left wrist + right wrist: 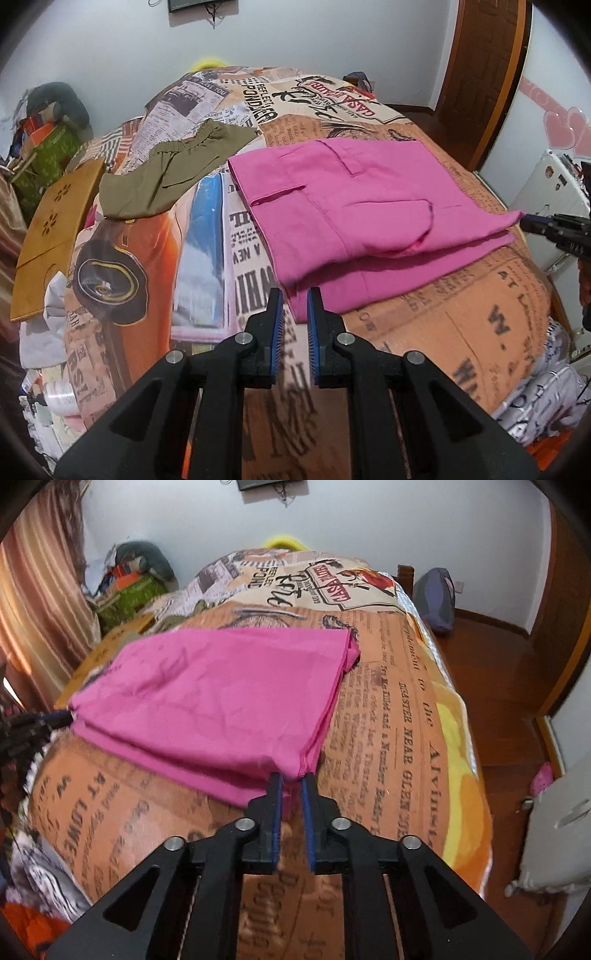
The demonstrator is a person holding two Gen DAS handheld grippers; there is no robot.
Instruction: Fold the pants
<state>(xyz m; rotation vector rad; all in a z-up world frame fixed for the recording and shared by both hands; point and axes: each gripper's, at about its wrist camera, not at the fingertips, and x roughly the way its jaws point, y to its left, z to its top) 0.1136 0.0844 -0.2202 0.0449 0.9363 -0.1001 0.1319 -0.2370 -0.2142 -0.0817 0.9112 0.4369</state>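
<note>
Folded pink pants (pixel 351 206) lie on the printed bedspread (pixel 461 314). A pocket flap faces up, and the layers stack at the near edge. My left gripper (pixel 294 295) is at the near left corner with its pads narrow on the fabric. In the right wrist view, the left gripper (pixel 55 716) touches that same corner. My right gripper (pixel 291 779) is at the other near corner of the pants (pixel 221 694). Its jaws stand slightly apart with the corner tip between them, and bedspread shows through the gap. From the left wrist view, the right gripper (pixel 532 221) sits at the pointed corner.
An olive garment (pixel 166 173) lies on the bed beyond the pants to the left. A wooden board (pixel 51 229) lies along the bed's left edge, with clutter and a green box (pixel 51 155) behind it. A wooden floor (pixel 498 686) and a bag (pixel 436 602) are to the right.
</note>
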